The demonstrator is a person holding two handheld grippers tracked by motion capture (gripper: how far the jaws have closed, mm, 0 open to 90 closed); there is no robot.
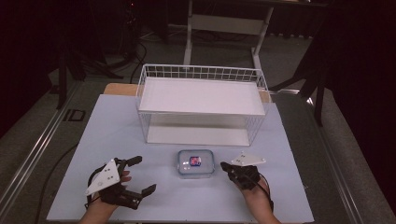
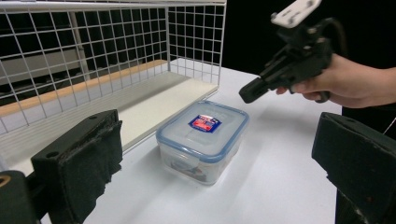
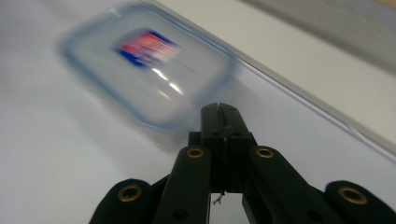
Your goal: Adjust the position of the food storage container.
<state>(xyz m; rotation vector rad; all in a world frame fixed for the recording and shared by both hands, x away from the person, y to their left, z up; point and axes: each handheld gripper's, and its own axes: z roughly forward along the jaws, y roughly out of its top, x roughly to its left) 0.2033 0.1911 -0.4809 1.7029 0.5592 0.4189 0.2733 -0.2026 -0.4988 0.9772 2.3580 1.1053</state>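
A clear plastic box (image 1: 196,163) with a blue-rimmed lid and a red and blue label rests on the white table, just in front of the wire shelf rack. The left gripper view has the box (image 2: 203,140) between and beyond my two wide-apart jaws. My left gripper (image 1: 140,175) is open at the table's front left, with nothing in it. Just right of the box is my right gripper (image 1: 224,165), shut and empty, its tip pointing at the box's side. Its own view is blurred; the closed jaw tips (image 3: 221,112) sit close to the box (image 3: 149,70).
A white wire rack (image 1: 201,105) with two white shelves stands at the table's middle back. The table's front edge (image 1: 187,219) lies under both forearms. Beyond the table are dark floor, cables and a desk frame (image 1: 229,28).
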